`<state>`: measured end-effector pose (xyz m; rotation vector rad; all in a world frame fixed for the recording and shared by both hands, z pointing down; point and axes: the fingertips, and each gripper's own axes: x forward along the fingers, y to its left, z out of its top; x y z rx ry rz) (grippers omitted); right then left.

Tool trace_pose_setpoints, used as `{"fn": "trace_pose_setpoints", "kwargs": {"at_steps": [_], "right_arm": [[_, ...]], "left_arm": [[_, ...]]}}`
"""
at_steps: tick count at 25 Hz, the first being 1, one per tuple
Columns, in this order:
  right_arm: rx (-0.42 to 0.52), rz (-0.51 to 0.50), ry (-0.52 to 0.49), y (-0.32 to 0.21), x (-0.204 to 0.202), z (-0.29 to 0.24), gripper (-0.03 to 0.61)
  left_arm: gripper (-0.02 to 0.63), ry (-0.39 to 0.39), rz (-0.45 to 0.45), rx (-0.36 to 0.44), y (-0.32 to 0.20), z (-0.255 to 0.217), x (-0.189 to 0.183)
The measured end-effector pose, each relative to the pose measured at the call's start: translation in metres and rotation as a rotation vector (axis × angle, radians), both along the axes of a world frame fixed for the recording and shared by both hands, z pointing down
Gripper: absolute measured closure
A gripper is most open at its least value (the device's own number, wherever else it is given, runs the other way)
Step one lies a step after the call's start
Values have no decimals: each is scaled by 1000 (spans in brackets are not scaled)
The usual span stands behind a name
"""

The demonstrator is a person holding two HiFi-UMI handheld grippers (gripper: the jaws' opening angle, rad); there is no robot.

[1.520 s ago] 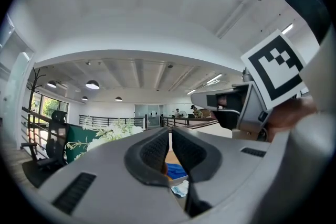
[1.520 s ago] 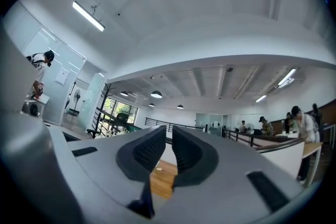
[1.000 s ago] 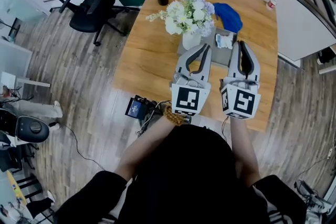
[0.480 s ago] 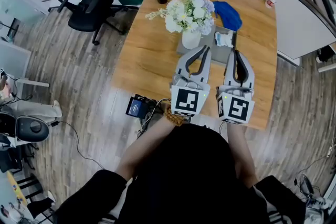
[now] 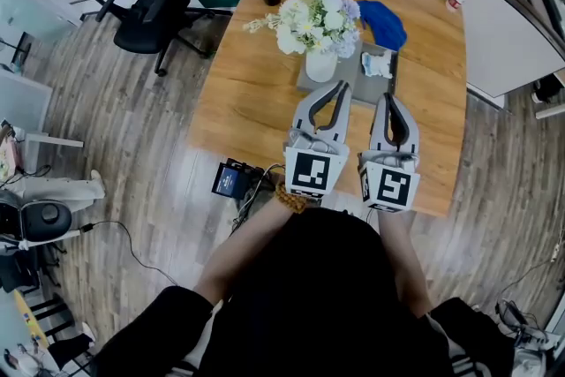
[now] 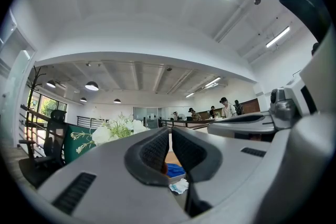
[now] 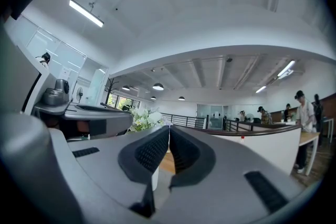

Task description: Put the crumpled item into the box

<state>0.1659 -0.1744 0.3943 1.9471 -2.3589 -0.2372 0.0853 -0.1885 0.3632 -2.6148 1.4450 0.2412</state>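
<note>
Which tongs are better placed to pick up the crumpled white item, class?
Probably right. The right tongs, shut, point straight at the crumpled item just ahead; the left tongs, also shut, sit by the vase, off to its side.

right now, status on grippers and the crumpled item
Left gripper shut, empty. Right gripper shut, empty. Crumpled item untouched on grey tray, ahead of right gripper. Vase beside it, not blocking.

It's an office: swivel chair [image 5: 152, 11], wooden desk [image 5: 247, 93].
</note>
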Motion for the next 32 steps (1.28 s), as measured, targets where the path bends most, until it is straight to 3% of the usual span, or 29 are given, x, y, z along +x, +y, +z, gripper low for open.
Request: {"fn": "trace_pose_setpoints", "kwargs": {"at_steps": [16, 21, 26, 32], "right_arm": [[-51, -21, 20, 5, -6, 27, 575], [15, -22, -17, 3, -9, 16, 575], [-51, -29, 27, 6, -6, 36, 575], [-8, -24, 9, 3, -4, 33, 575]], "left_arm": [[578, 7, 16, -32, 1, 23, -1], [578, 17, 33, -50, 2, 27, 4], [577, 23, 61, -27, 5, 29, 10], [577, 22, 82, -31, 5, 34, 13]]}}
